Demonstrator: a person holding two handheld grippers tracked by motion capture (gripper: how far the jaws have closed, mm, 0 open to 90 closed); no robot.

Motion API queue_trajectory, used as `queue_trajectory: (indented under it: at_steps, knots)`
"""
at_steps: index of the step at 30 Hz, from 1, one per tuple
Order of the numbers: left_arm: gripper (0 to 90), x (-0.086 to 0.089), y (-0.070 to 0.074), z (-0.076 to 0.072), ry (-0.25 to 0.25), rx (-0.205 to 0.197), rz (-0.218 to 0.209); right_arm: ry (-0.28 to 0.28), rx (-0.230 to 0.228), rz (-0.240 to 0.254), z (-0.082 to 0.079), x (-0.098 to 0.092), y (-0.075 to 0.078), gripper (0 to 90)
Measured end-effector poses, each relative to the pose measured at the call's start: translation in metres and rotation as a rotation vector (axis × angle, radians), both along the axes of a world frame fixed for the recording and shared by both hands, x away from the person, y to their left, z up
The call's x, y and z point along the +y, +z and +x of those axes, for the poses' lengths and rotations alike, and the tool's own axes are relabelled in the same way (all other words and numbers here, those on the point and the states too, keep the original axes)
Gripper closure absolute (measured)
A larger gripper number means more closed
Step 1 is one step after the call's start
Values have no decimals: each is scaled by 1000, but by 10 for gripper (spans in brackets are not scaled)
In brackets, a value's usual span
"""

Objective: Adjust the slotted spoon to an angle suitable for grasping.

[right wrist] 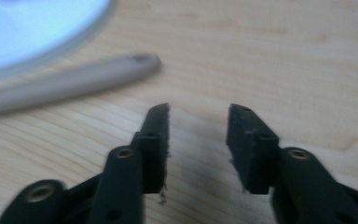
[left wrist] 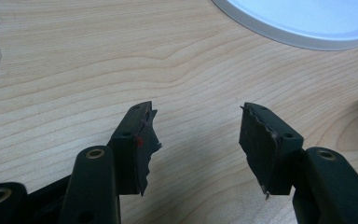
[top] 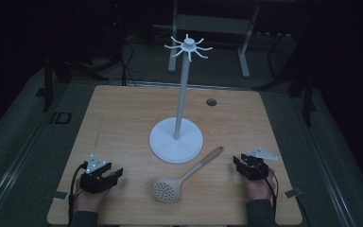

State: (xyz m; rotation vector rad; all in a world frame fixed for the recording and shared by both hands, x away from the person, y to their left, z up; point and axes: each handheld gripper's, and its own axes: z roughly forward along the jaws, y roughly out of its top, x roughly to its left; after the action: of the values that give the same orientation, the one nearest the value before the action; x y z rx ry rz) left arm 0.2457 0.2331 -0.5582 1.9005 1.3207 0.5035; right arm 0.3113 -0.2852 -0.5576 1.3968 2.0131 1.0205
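Bench (top: 123, 109) from the high view: a white stand (top: 176, 140) with hooks at the top of its pole sits mid-bench, and a slotted spoon (top: 185, 176) lies flat just in front of its base, bowl toward the person, handle angled up and to the right. Left gripper (top: 115, 174) rests at the near left corner, right gripper (top: 237, 163) at the near right, close to the handle tip. Both are empty and well apart from each other. No containers on the bench; nothing hangs on the hooks.

Left gripper view: jaws spread, nothing between them, bare wood below. Rim of the stand base (left wrist: 303, 28) at the top right.

Right gripper view: jaws spread and empty too. Spoon handle (right wrist: 70, 81) runs across just ahead of the left jaw, not touching; stand base (right wrist: 37, 28) behind it at top left.

My read: this is the start, with no grasp made yet. Looks like the job is to hang the spoon on a hook. The right gripper is the closer one; next it needs to shift slightly left, straddle the handle near its end and close. Handle is thin and lies flat, so the jaws need to go low to the wood.
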Motion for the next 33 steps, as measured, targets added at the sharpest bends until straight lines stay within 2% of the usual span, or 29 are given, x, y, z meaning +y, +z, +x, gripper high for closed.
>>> queue_trajectory:
  at_steps: [2,4,7,15,22,26,33]
  knots:
    - [452,-1,0,1,0,0,-1,-9,-36,-9,-6,-1,5,650]
    - [452,-1,0,1,1,-2,-2,-11,-47,-11,-8,-1,6,658]
    - [452,-2,0,2,-4,1,-2,-9,-87,-30,-16,-4,10,704]
    - [454,-3,2,2,-3,-6,-8,-7,-102,-17,-19,-7,17,721]
    - [455,-7,11,1,-9,-29,-33,-8,-112,-13,-23,-5,20,719]
    - [458,-9,19,2,-19,-38,-62,-10,-123,-9,-25,-6,23,718]
    - [465,-21,33,8,-46,-46,-46,-23,-125,18,-28,-8,23,707]
